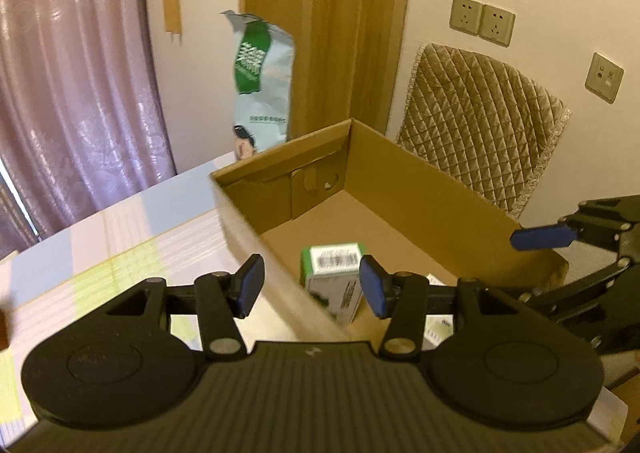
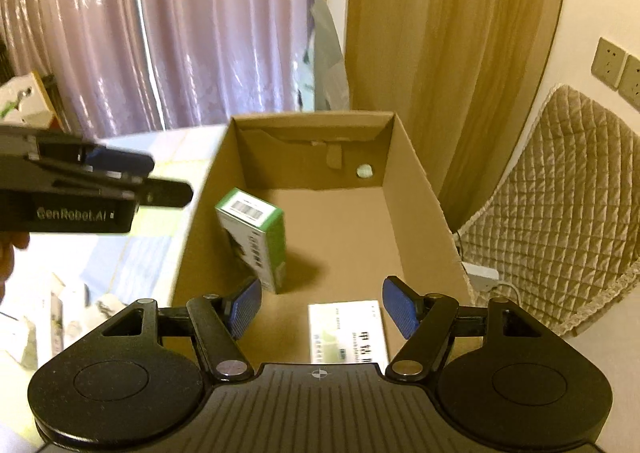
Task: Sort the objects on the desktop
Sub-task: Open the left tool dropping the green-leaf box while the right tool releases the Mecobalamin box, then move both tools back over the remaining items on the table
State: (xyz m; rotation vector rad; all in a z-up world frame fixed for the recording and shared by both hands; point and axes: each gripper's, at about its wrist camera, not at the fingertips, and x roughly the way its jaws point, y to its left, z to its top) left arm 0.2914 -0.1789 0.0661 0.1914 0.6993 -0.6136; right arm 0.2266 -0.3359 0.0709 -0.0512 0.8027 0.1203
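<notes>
The left tool (image 1: 311, 287) was spread wide with nothing between its blue pads, and it hung over the near left wall of the cardboard box (image 2: 420, 189). The right tool (image 2: 321, 309) was also spread and empty, above the near end of the box.

Inside the box a green and white carton (image 2: 256, 237) stood on the bottom, close to the left wall, with its barcode end facing up. It leaned a little. A flat white packet (image 2: 346, 333) with dark printed characters lay on the box floor near the front wall, just under the right tool, apart from the carton.

The box was open at the top and it sat at the far right corner of the counter (image 1: 120, 237), which had pale blue, yellow and pink patches. Behind the box a tall green and white bag (image 1: 262, 81) stood upright. A quilted chair back (image 1: 476, 121) was beside the right edge of the counter, and pink curtains (image 1: 72, 73) hung behind the left side.
</notes>
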